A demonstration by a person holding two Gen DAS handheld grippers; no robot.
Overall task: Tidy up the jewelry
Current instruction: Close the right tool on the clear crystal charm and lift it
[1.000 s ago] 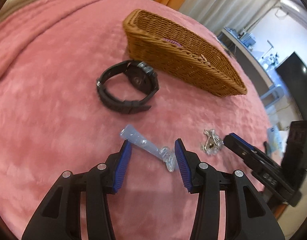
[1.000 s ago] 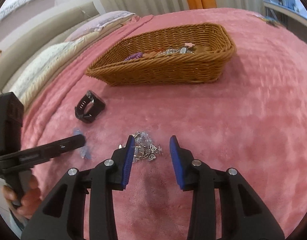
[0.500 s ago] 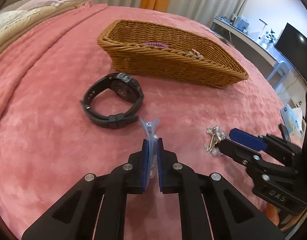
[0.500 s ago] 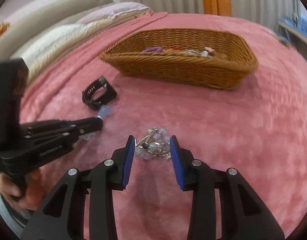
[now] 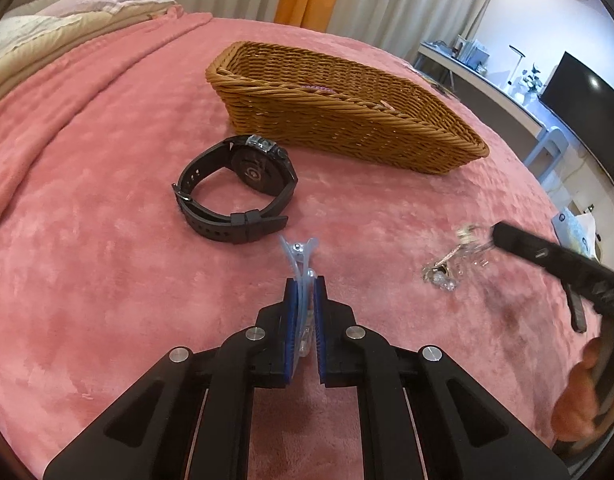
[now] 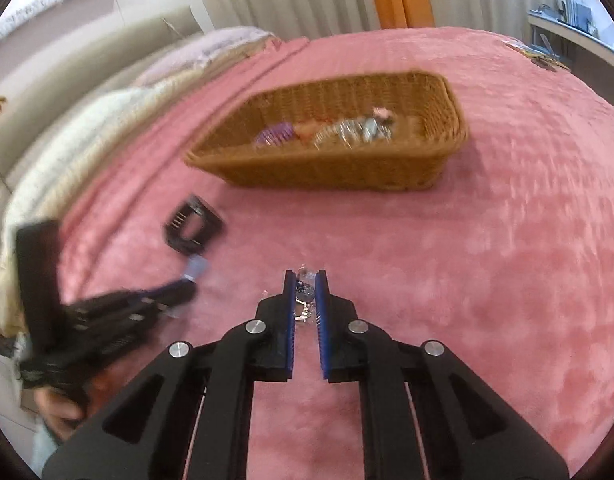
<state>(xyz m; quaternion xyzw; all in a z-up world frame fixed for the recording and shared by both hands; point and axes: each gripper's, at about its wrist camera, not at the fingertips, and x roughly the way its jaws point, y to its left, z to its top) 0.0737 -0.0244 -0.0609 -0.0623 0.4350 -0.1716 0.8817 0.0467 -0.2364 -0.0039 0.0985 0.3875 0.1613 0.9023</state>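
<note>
My left gripper [image 5: 305, 280] is shut on a clear blue hair clip [image 5: 298, 254] and holds it just above the pink blanket. My right gripper [image 6: 305, 280] is shut on a silver charm bracelet [image 6: 305, 300]; in the left wrist view the bracelet [image 5: 447, 268] dangles from its tip [image 5: 503, 236]. A black wristwatch [image 5: 243, 196] lies on the blanket in front of a brown wicker basket [image 5: 347, 128]. The basket [image 6: 447, 92] holds a purple clip [image 6: 275, 134] and silver pieces [image 6: 355, 130].
The pink blanket [image 5: 87, 220] covers the whole bed. Pillows [image 6: 87, 128] lie at the far left. A desk and a TV [image 5: 583, 96] stand beyond the bed's right edge. The left gripper also shows in the right wrist view [image 6: 175, 292], blurred.
The right gripper has shut on the bracelet and lifted it; its view is blurred by motion. The left gripper, shut on the hair clip since half a second ago, has risen with it.
</note>
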